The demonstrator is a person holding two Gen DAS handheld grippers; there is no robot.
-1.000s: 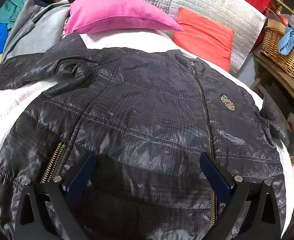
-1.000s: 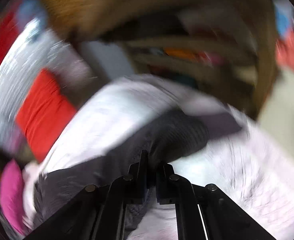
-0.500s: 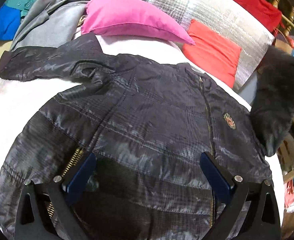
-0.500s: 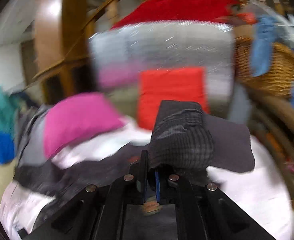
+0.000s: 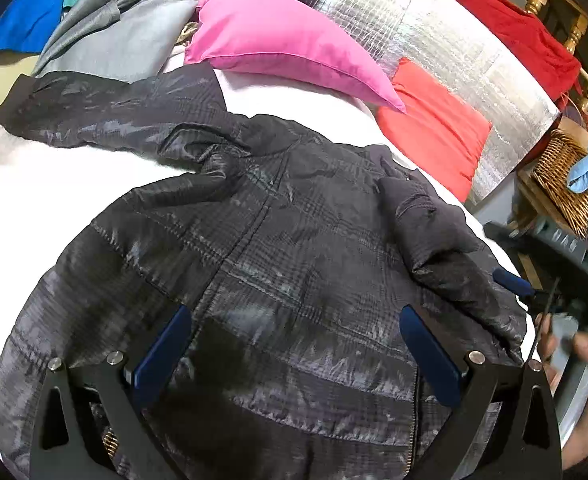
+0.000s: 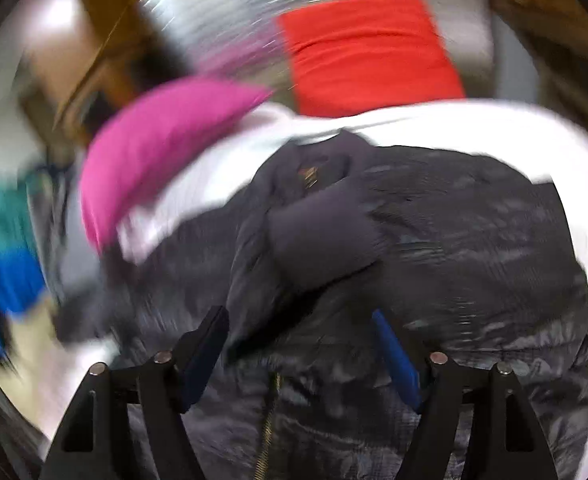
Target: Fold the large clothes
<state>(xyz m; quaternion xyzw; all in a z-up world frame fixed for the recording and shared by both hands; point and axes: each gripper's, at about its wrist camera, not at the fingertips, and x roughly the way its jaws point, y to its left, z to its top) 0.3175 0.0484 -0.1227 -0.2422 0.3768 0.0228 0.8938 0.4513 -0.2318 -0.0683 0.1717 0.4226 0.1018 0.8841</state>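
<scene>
A black quilted jacket [image 5: 278, 264] lies front up on a white bed [image 5: 54, 184]. Its right sleeve [image 5: 433, 232] is folded in across the chest. Its left sleeve [image 5: 106, 120] stretches out to the far left. My left gripper [image 5: 294, 340] is open and empty, low over the jacket's hem. My right gripper [image 6: 299, 344] is open and empty above the folded sleeve [image 6: 317, 240]; it also shows in the left wrist view [image 5: 513, 284] at the jacket's right edge. The right wrist view is blurred.
A pink pillow [image 5: 286, 44] and a red cushion [image 5: 429, 128] lie at the head of the bed against a silver foil panel [image 5: 453, 40]. Grey and blue clothes [image 5: 106, 28] are piled at far left. A wicker basket [image 5: 565, 176] stands at right.
My right gripper carried the right sleeve over onto the jacket's chest, then opened and let it go. My left gripper stayed open and shifted slightly.
</scene>
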